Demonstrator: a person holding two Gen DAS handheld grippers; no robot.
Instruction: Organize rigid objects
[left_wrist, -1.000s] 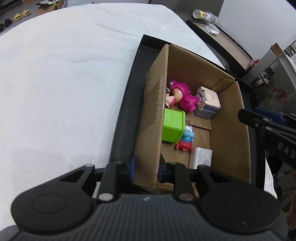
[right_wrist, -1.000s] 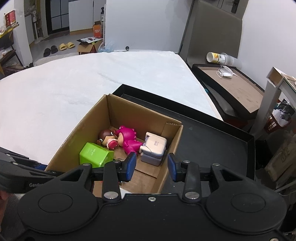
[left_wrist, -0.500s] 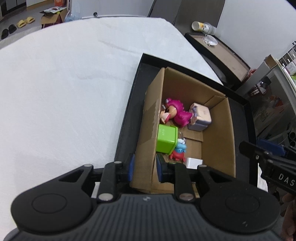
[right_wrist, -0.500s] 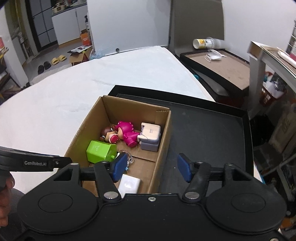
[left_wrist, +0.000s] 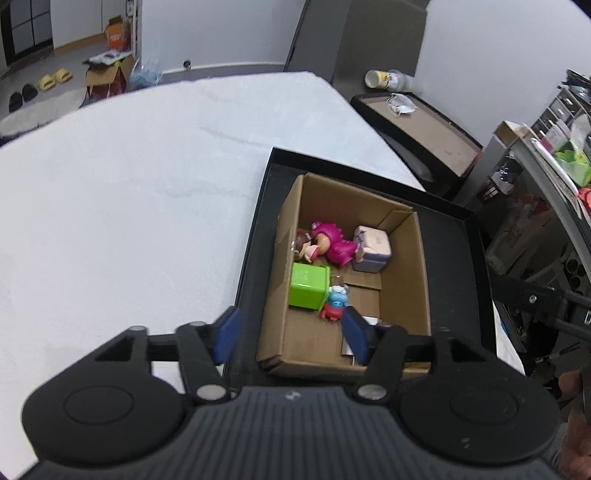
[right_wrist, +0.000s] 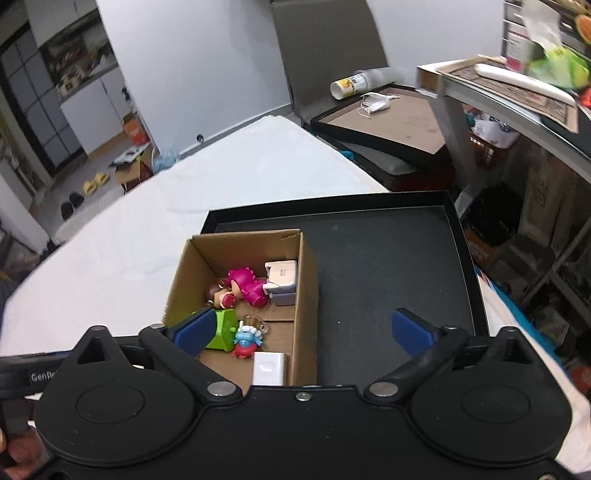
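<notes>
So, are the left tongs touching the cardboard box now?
Apart. In the left wrist view the left tongs, jaws just opened, straddle the cardboard box wall with clear gaps both sides.

Wide bare white tabletop (left_wrist: 129, 206) lay open left of the black tray (right_wrist: 388, 266), tray floor right of the cardboard box (right_wrist: 306, 295) stood clear, box interior crowded by pink doll (right_wrist: 247, 286), green cube (left_wrist: 308, 284), white charger (right_wrist: 269, 367), upright walls blocked sideways entry.

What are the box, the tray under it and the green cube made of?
Box: brown corrugated cardboard, matte; folded flaps and a raw cut rim show.
Tray: black, matte, thin upright rim; could be card or plastic, I cannot tell.
Green cube: looks like hard plastic, smooth, with a slight sheen.
</notes>
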